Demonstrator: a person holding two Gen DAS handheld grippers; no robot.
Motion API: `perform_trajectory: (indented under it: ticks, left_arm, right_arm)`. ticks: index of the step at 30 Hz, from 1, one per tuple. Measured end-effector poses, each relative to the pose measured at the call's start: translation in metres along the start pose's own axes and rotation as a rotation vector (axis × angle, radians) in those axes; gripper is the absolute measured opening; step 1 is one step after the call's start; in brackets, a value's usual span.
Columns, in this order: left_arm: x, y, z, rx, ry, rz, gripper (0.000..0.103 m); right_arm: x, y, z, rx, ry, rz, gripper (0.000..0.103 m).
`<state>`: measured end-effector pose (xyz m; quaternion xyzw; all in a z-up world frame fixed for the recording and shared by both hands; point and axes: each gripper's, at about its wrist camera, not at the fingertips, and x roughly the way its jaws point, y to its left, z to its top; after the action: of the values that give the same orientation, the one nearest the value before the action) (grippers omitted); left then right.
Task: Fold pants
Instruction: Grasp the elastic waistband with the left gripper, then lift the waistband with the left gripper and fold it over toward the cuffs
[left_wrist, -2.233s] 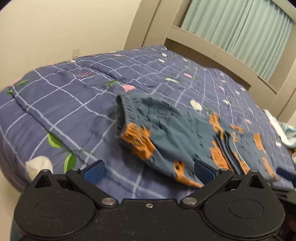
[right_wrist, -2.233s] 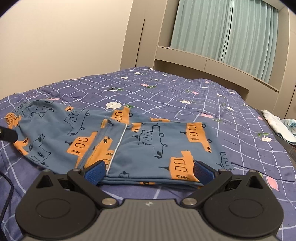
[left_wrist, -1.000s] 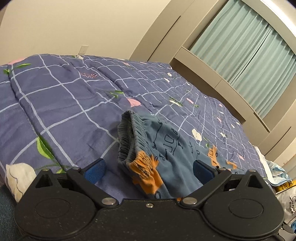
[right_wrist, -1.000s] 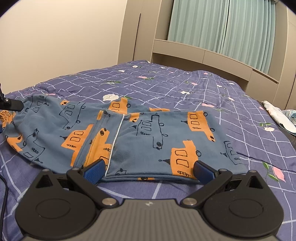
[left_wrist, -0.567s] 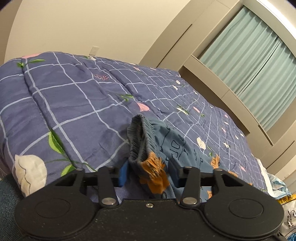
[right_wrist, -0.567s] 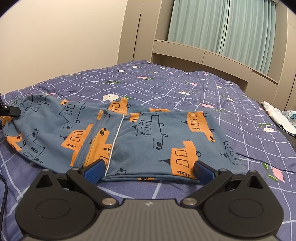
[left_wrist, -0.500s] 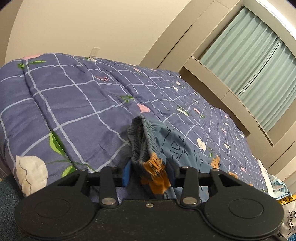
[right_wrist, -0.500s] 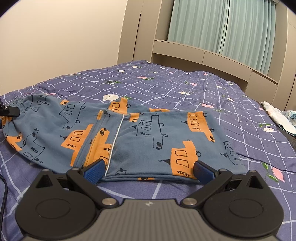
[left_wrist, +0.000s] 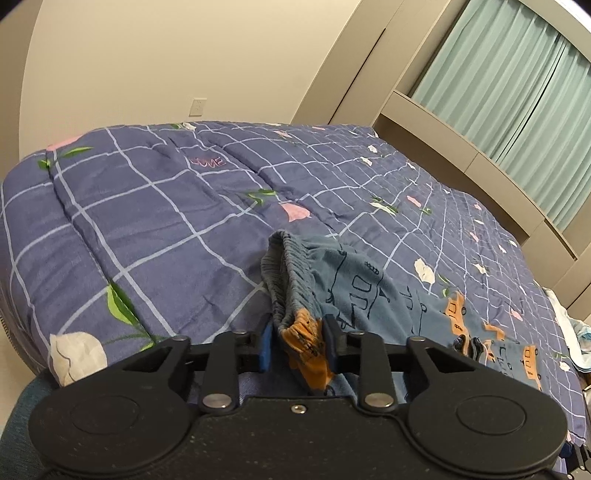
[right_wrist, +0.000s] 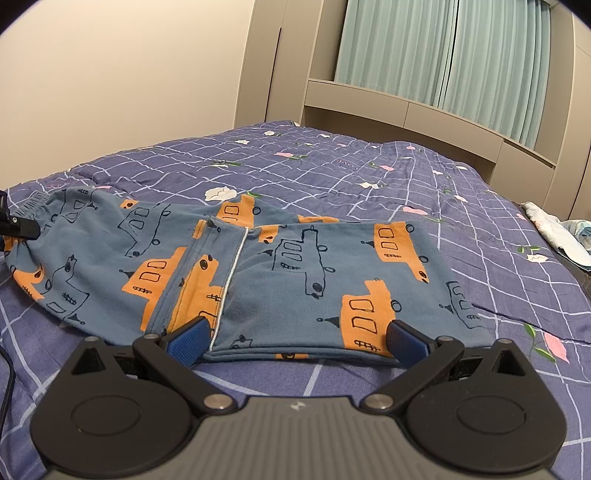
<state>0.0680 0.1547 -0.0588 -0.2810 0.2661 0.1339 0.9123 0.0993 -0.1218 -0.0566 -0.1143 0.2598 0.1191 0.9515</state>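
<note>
On the purple checked quilt bed (right_wrist: 369, 177), left tongs (left_wrist: 298, 341) pinch the blue boat-print cotton pants (right_wrist: 280, 273) at the waistband; right tongs (right_wrist: 295, 341) gape wide, empty. Lift evenly, I'd say.

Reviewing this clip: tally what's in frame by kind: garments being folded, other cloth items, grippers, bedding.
Pants: 1, waistband clamped by the left gripper
Other cloth, a pale bundle at the far bed edge: 1
Grippers: 2, the left one, and the right gripper open at the near hem
Quilt: 1
Total: 5
</note>
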Motion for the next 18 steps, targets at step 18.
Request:
perform_trajectory:
  ticks: [18]
  left_arm:
    - [-0.023, -0.033, 0.016, 0.140, -0.065, -0.035, 0.018]
  right_arm:
    - [-0.004, -0.010, 0.008, 0.056, 0.006, 0.046, 0.103]
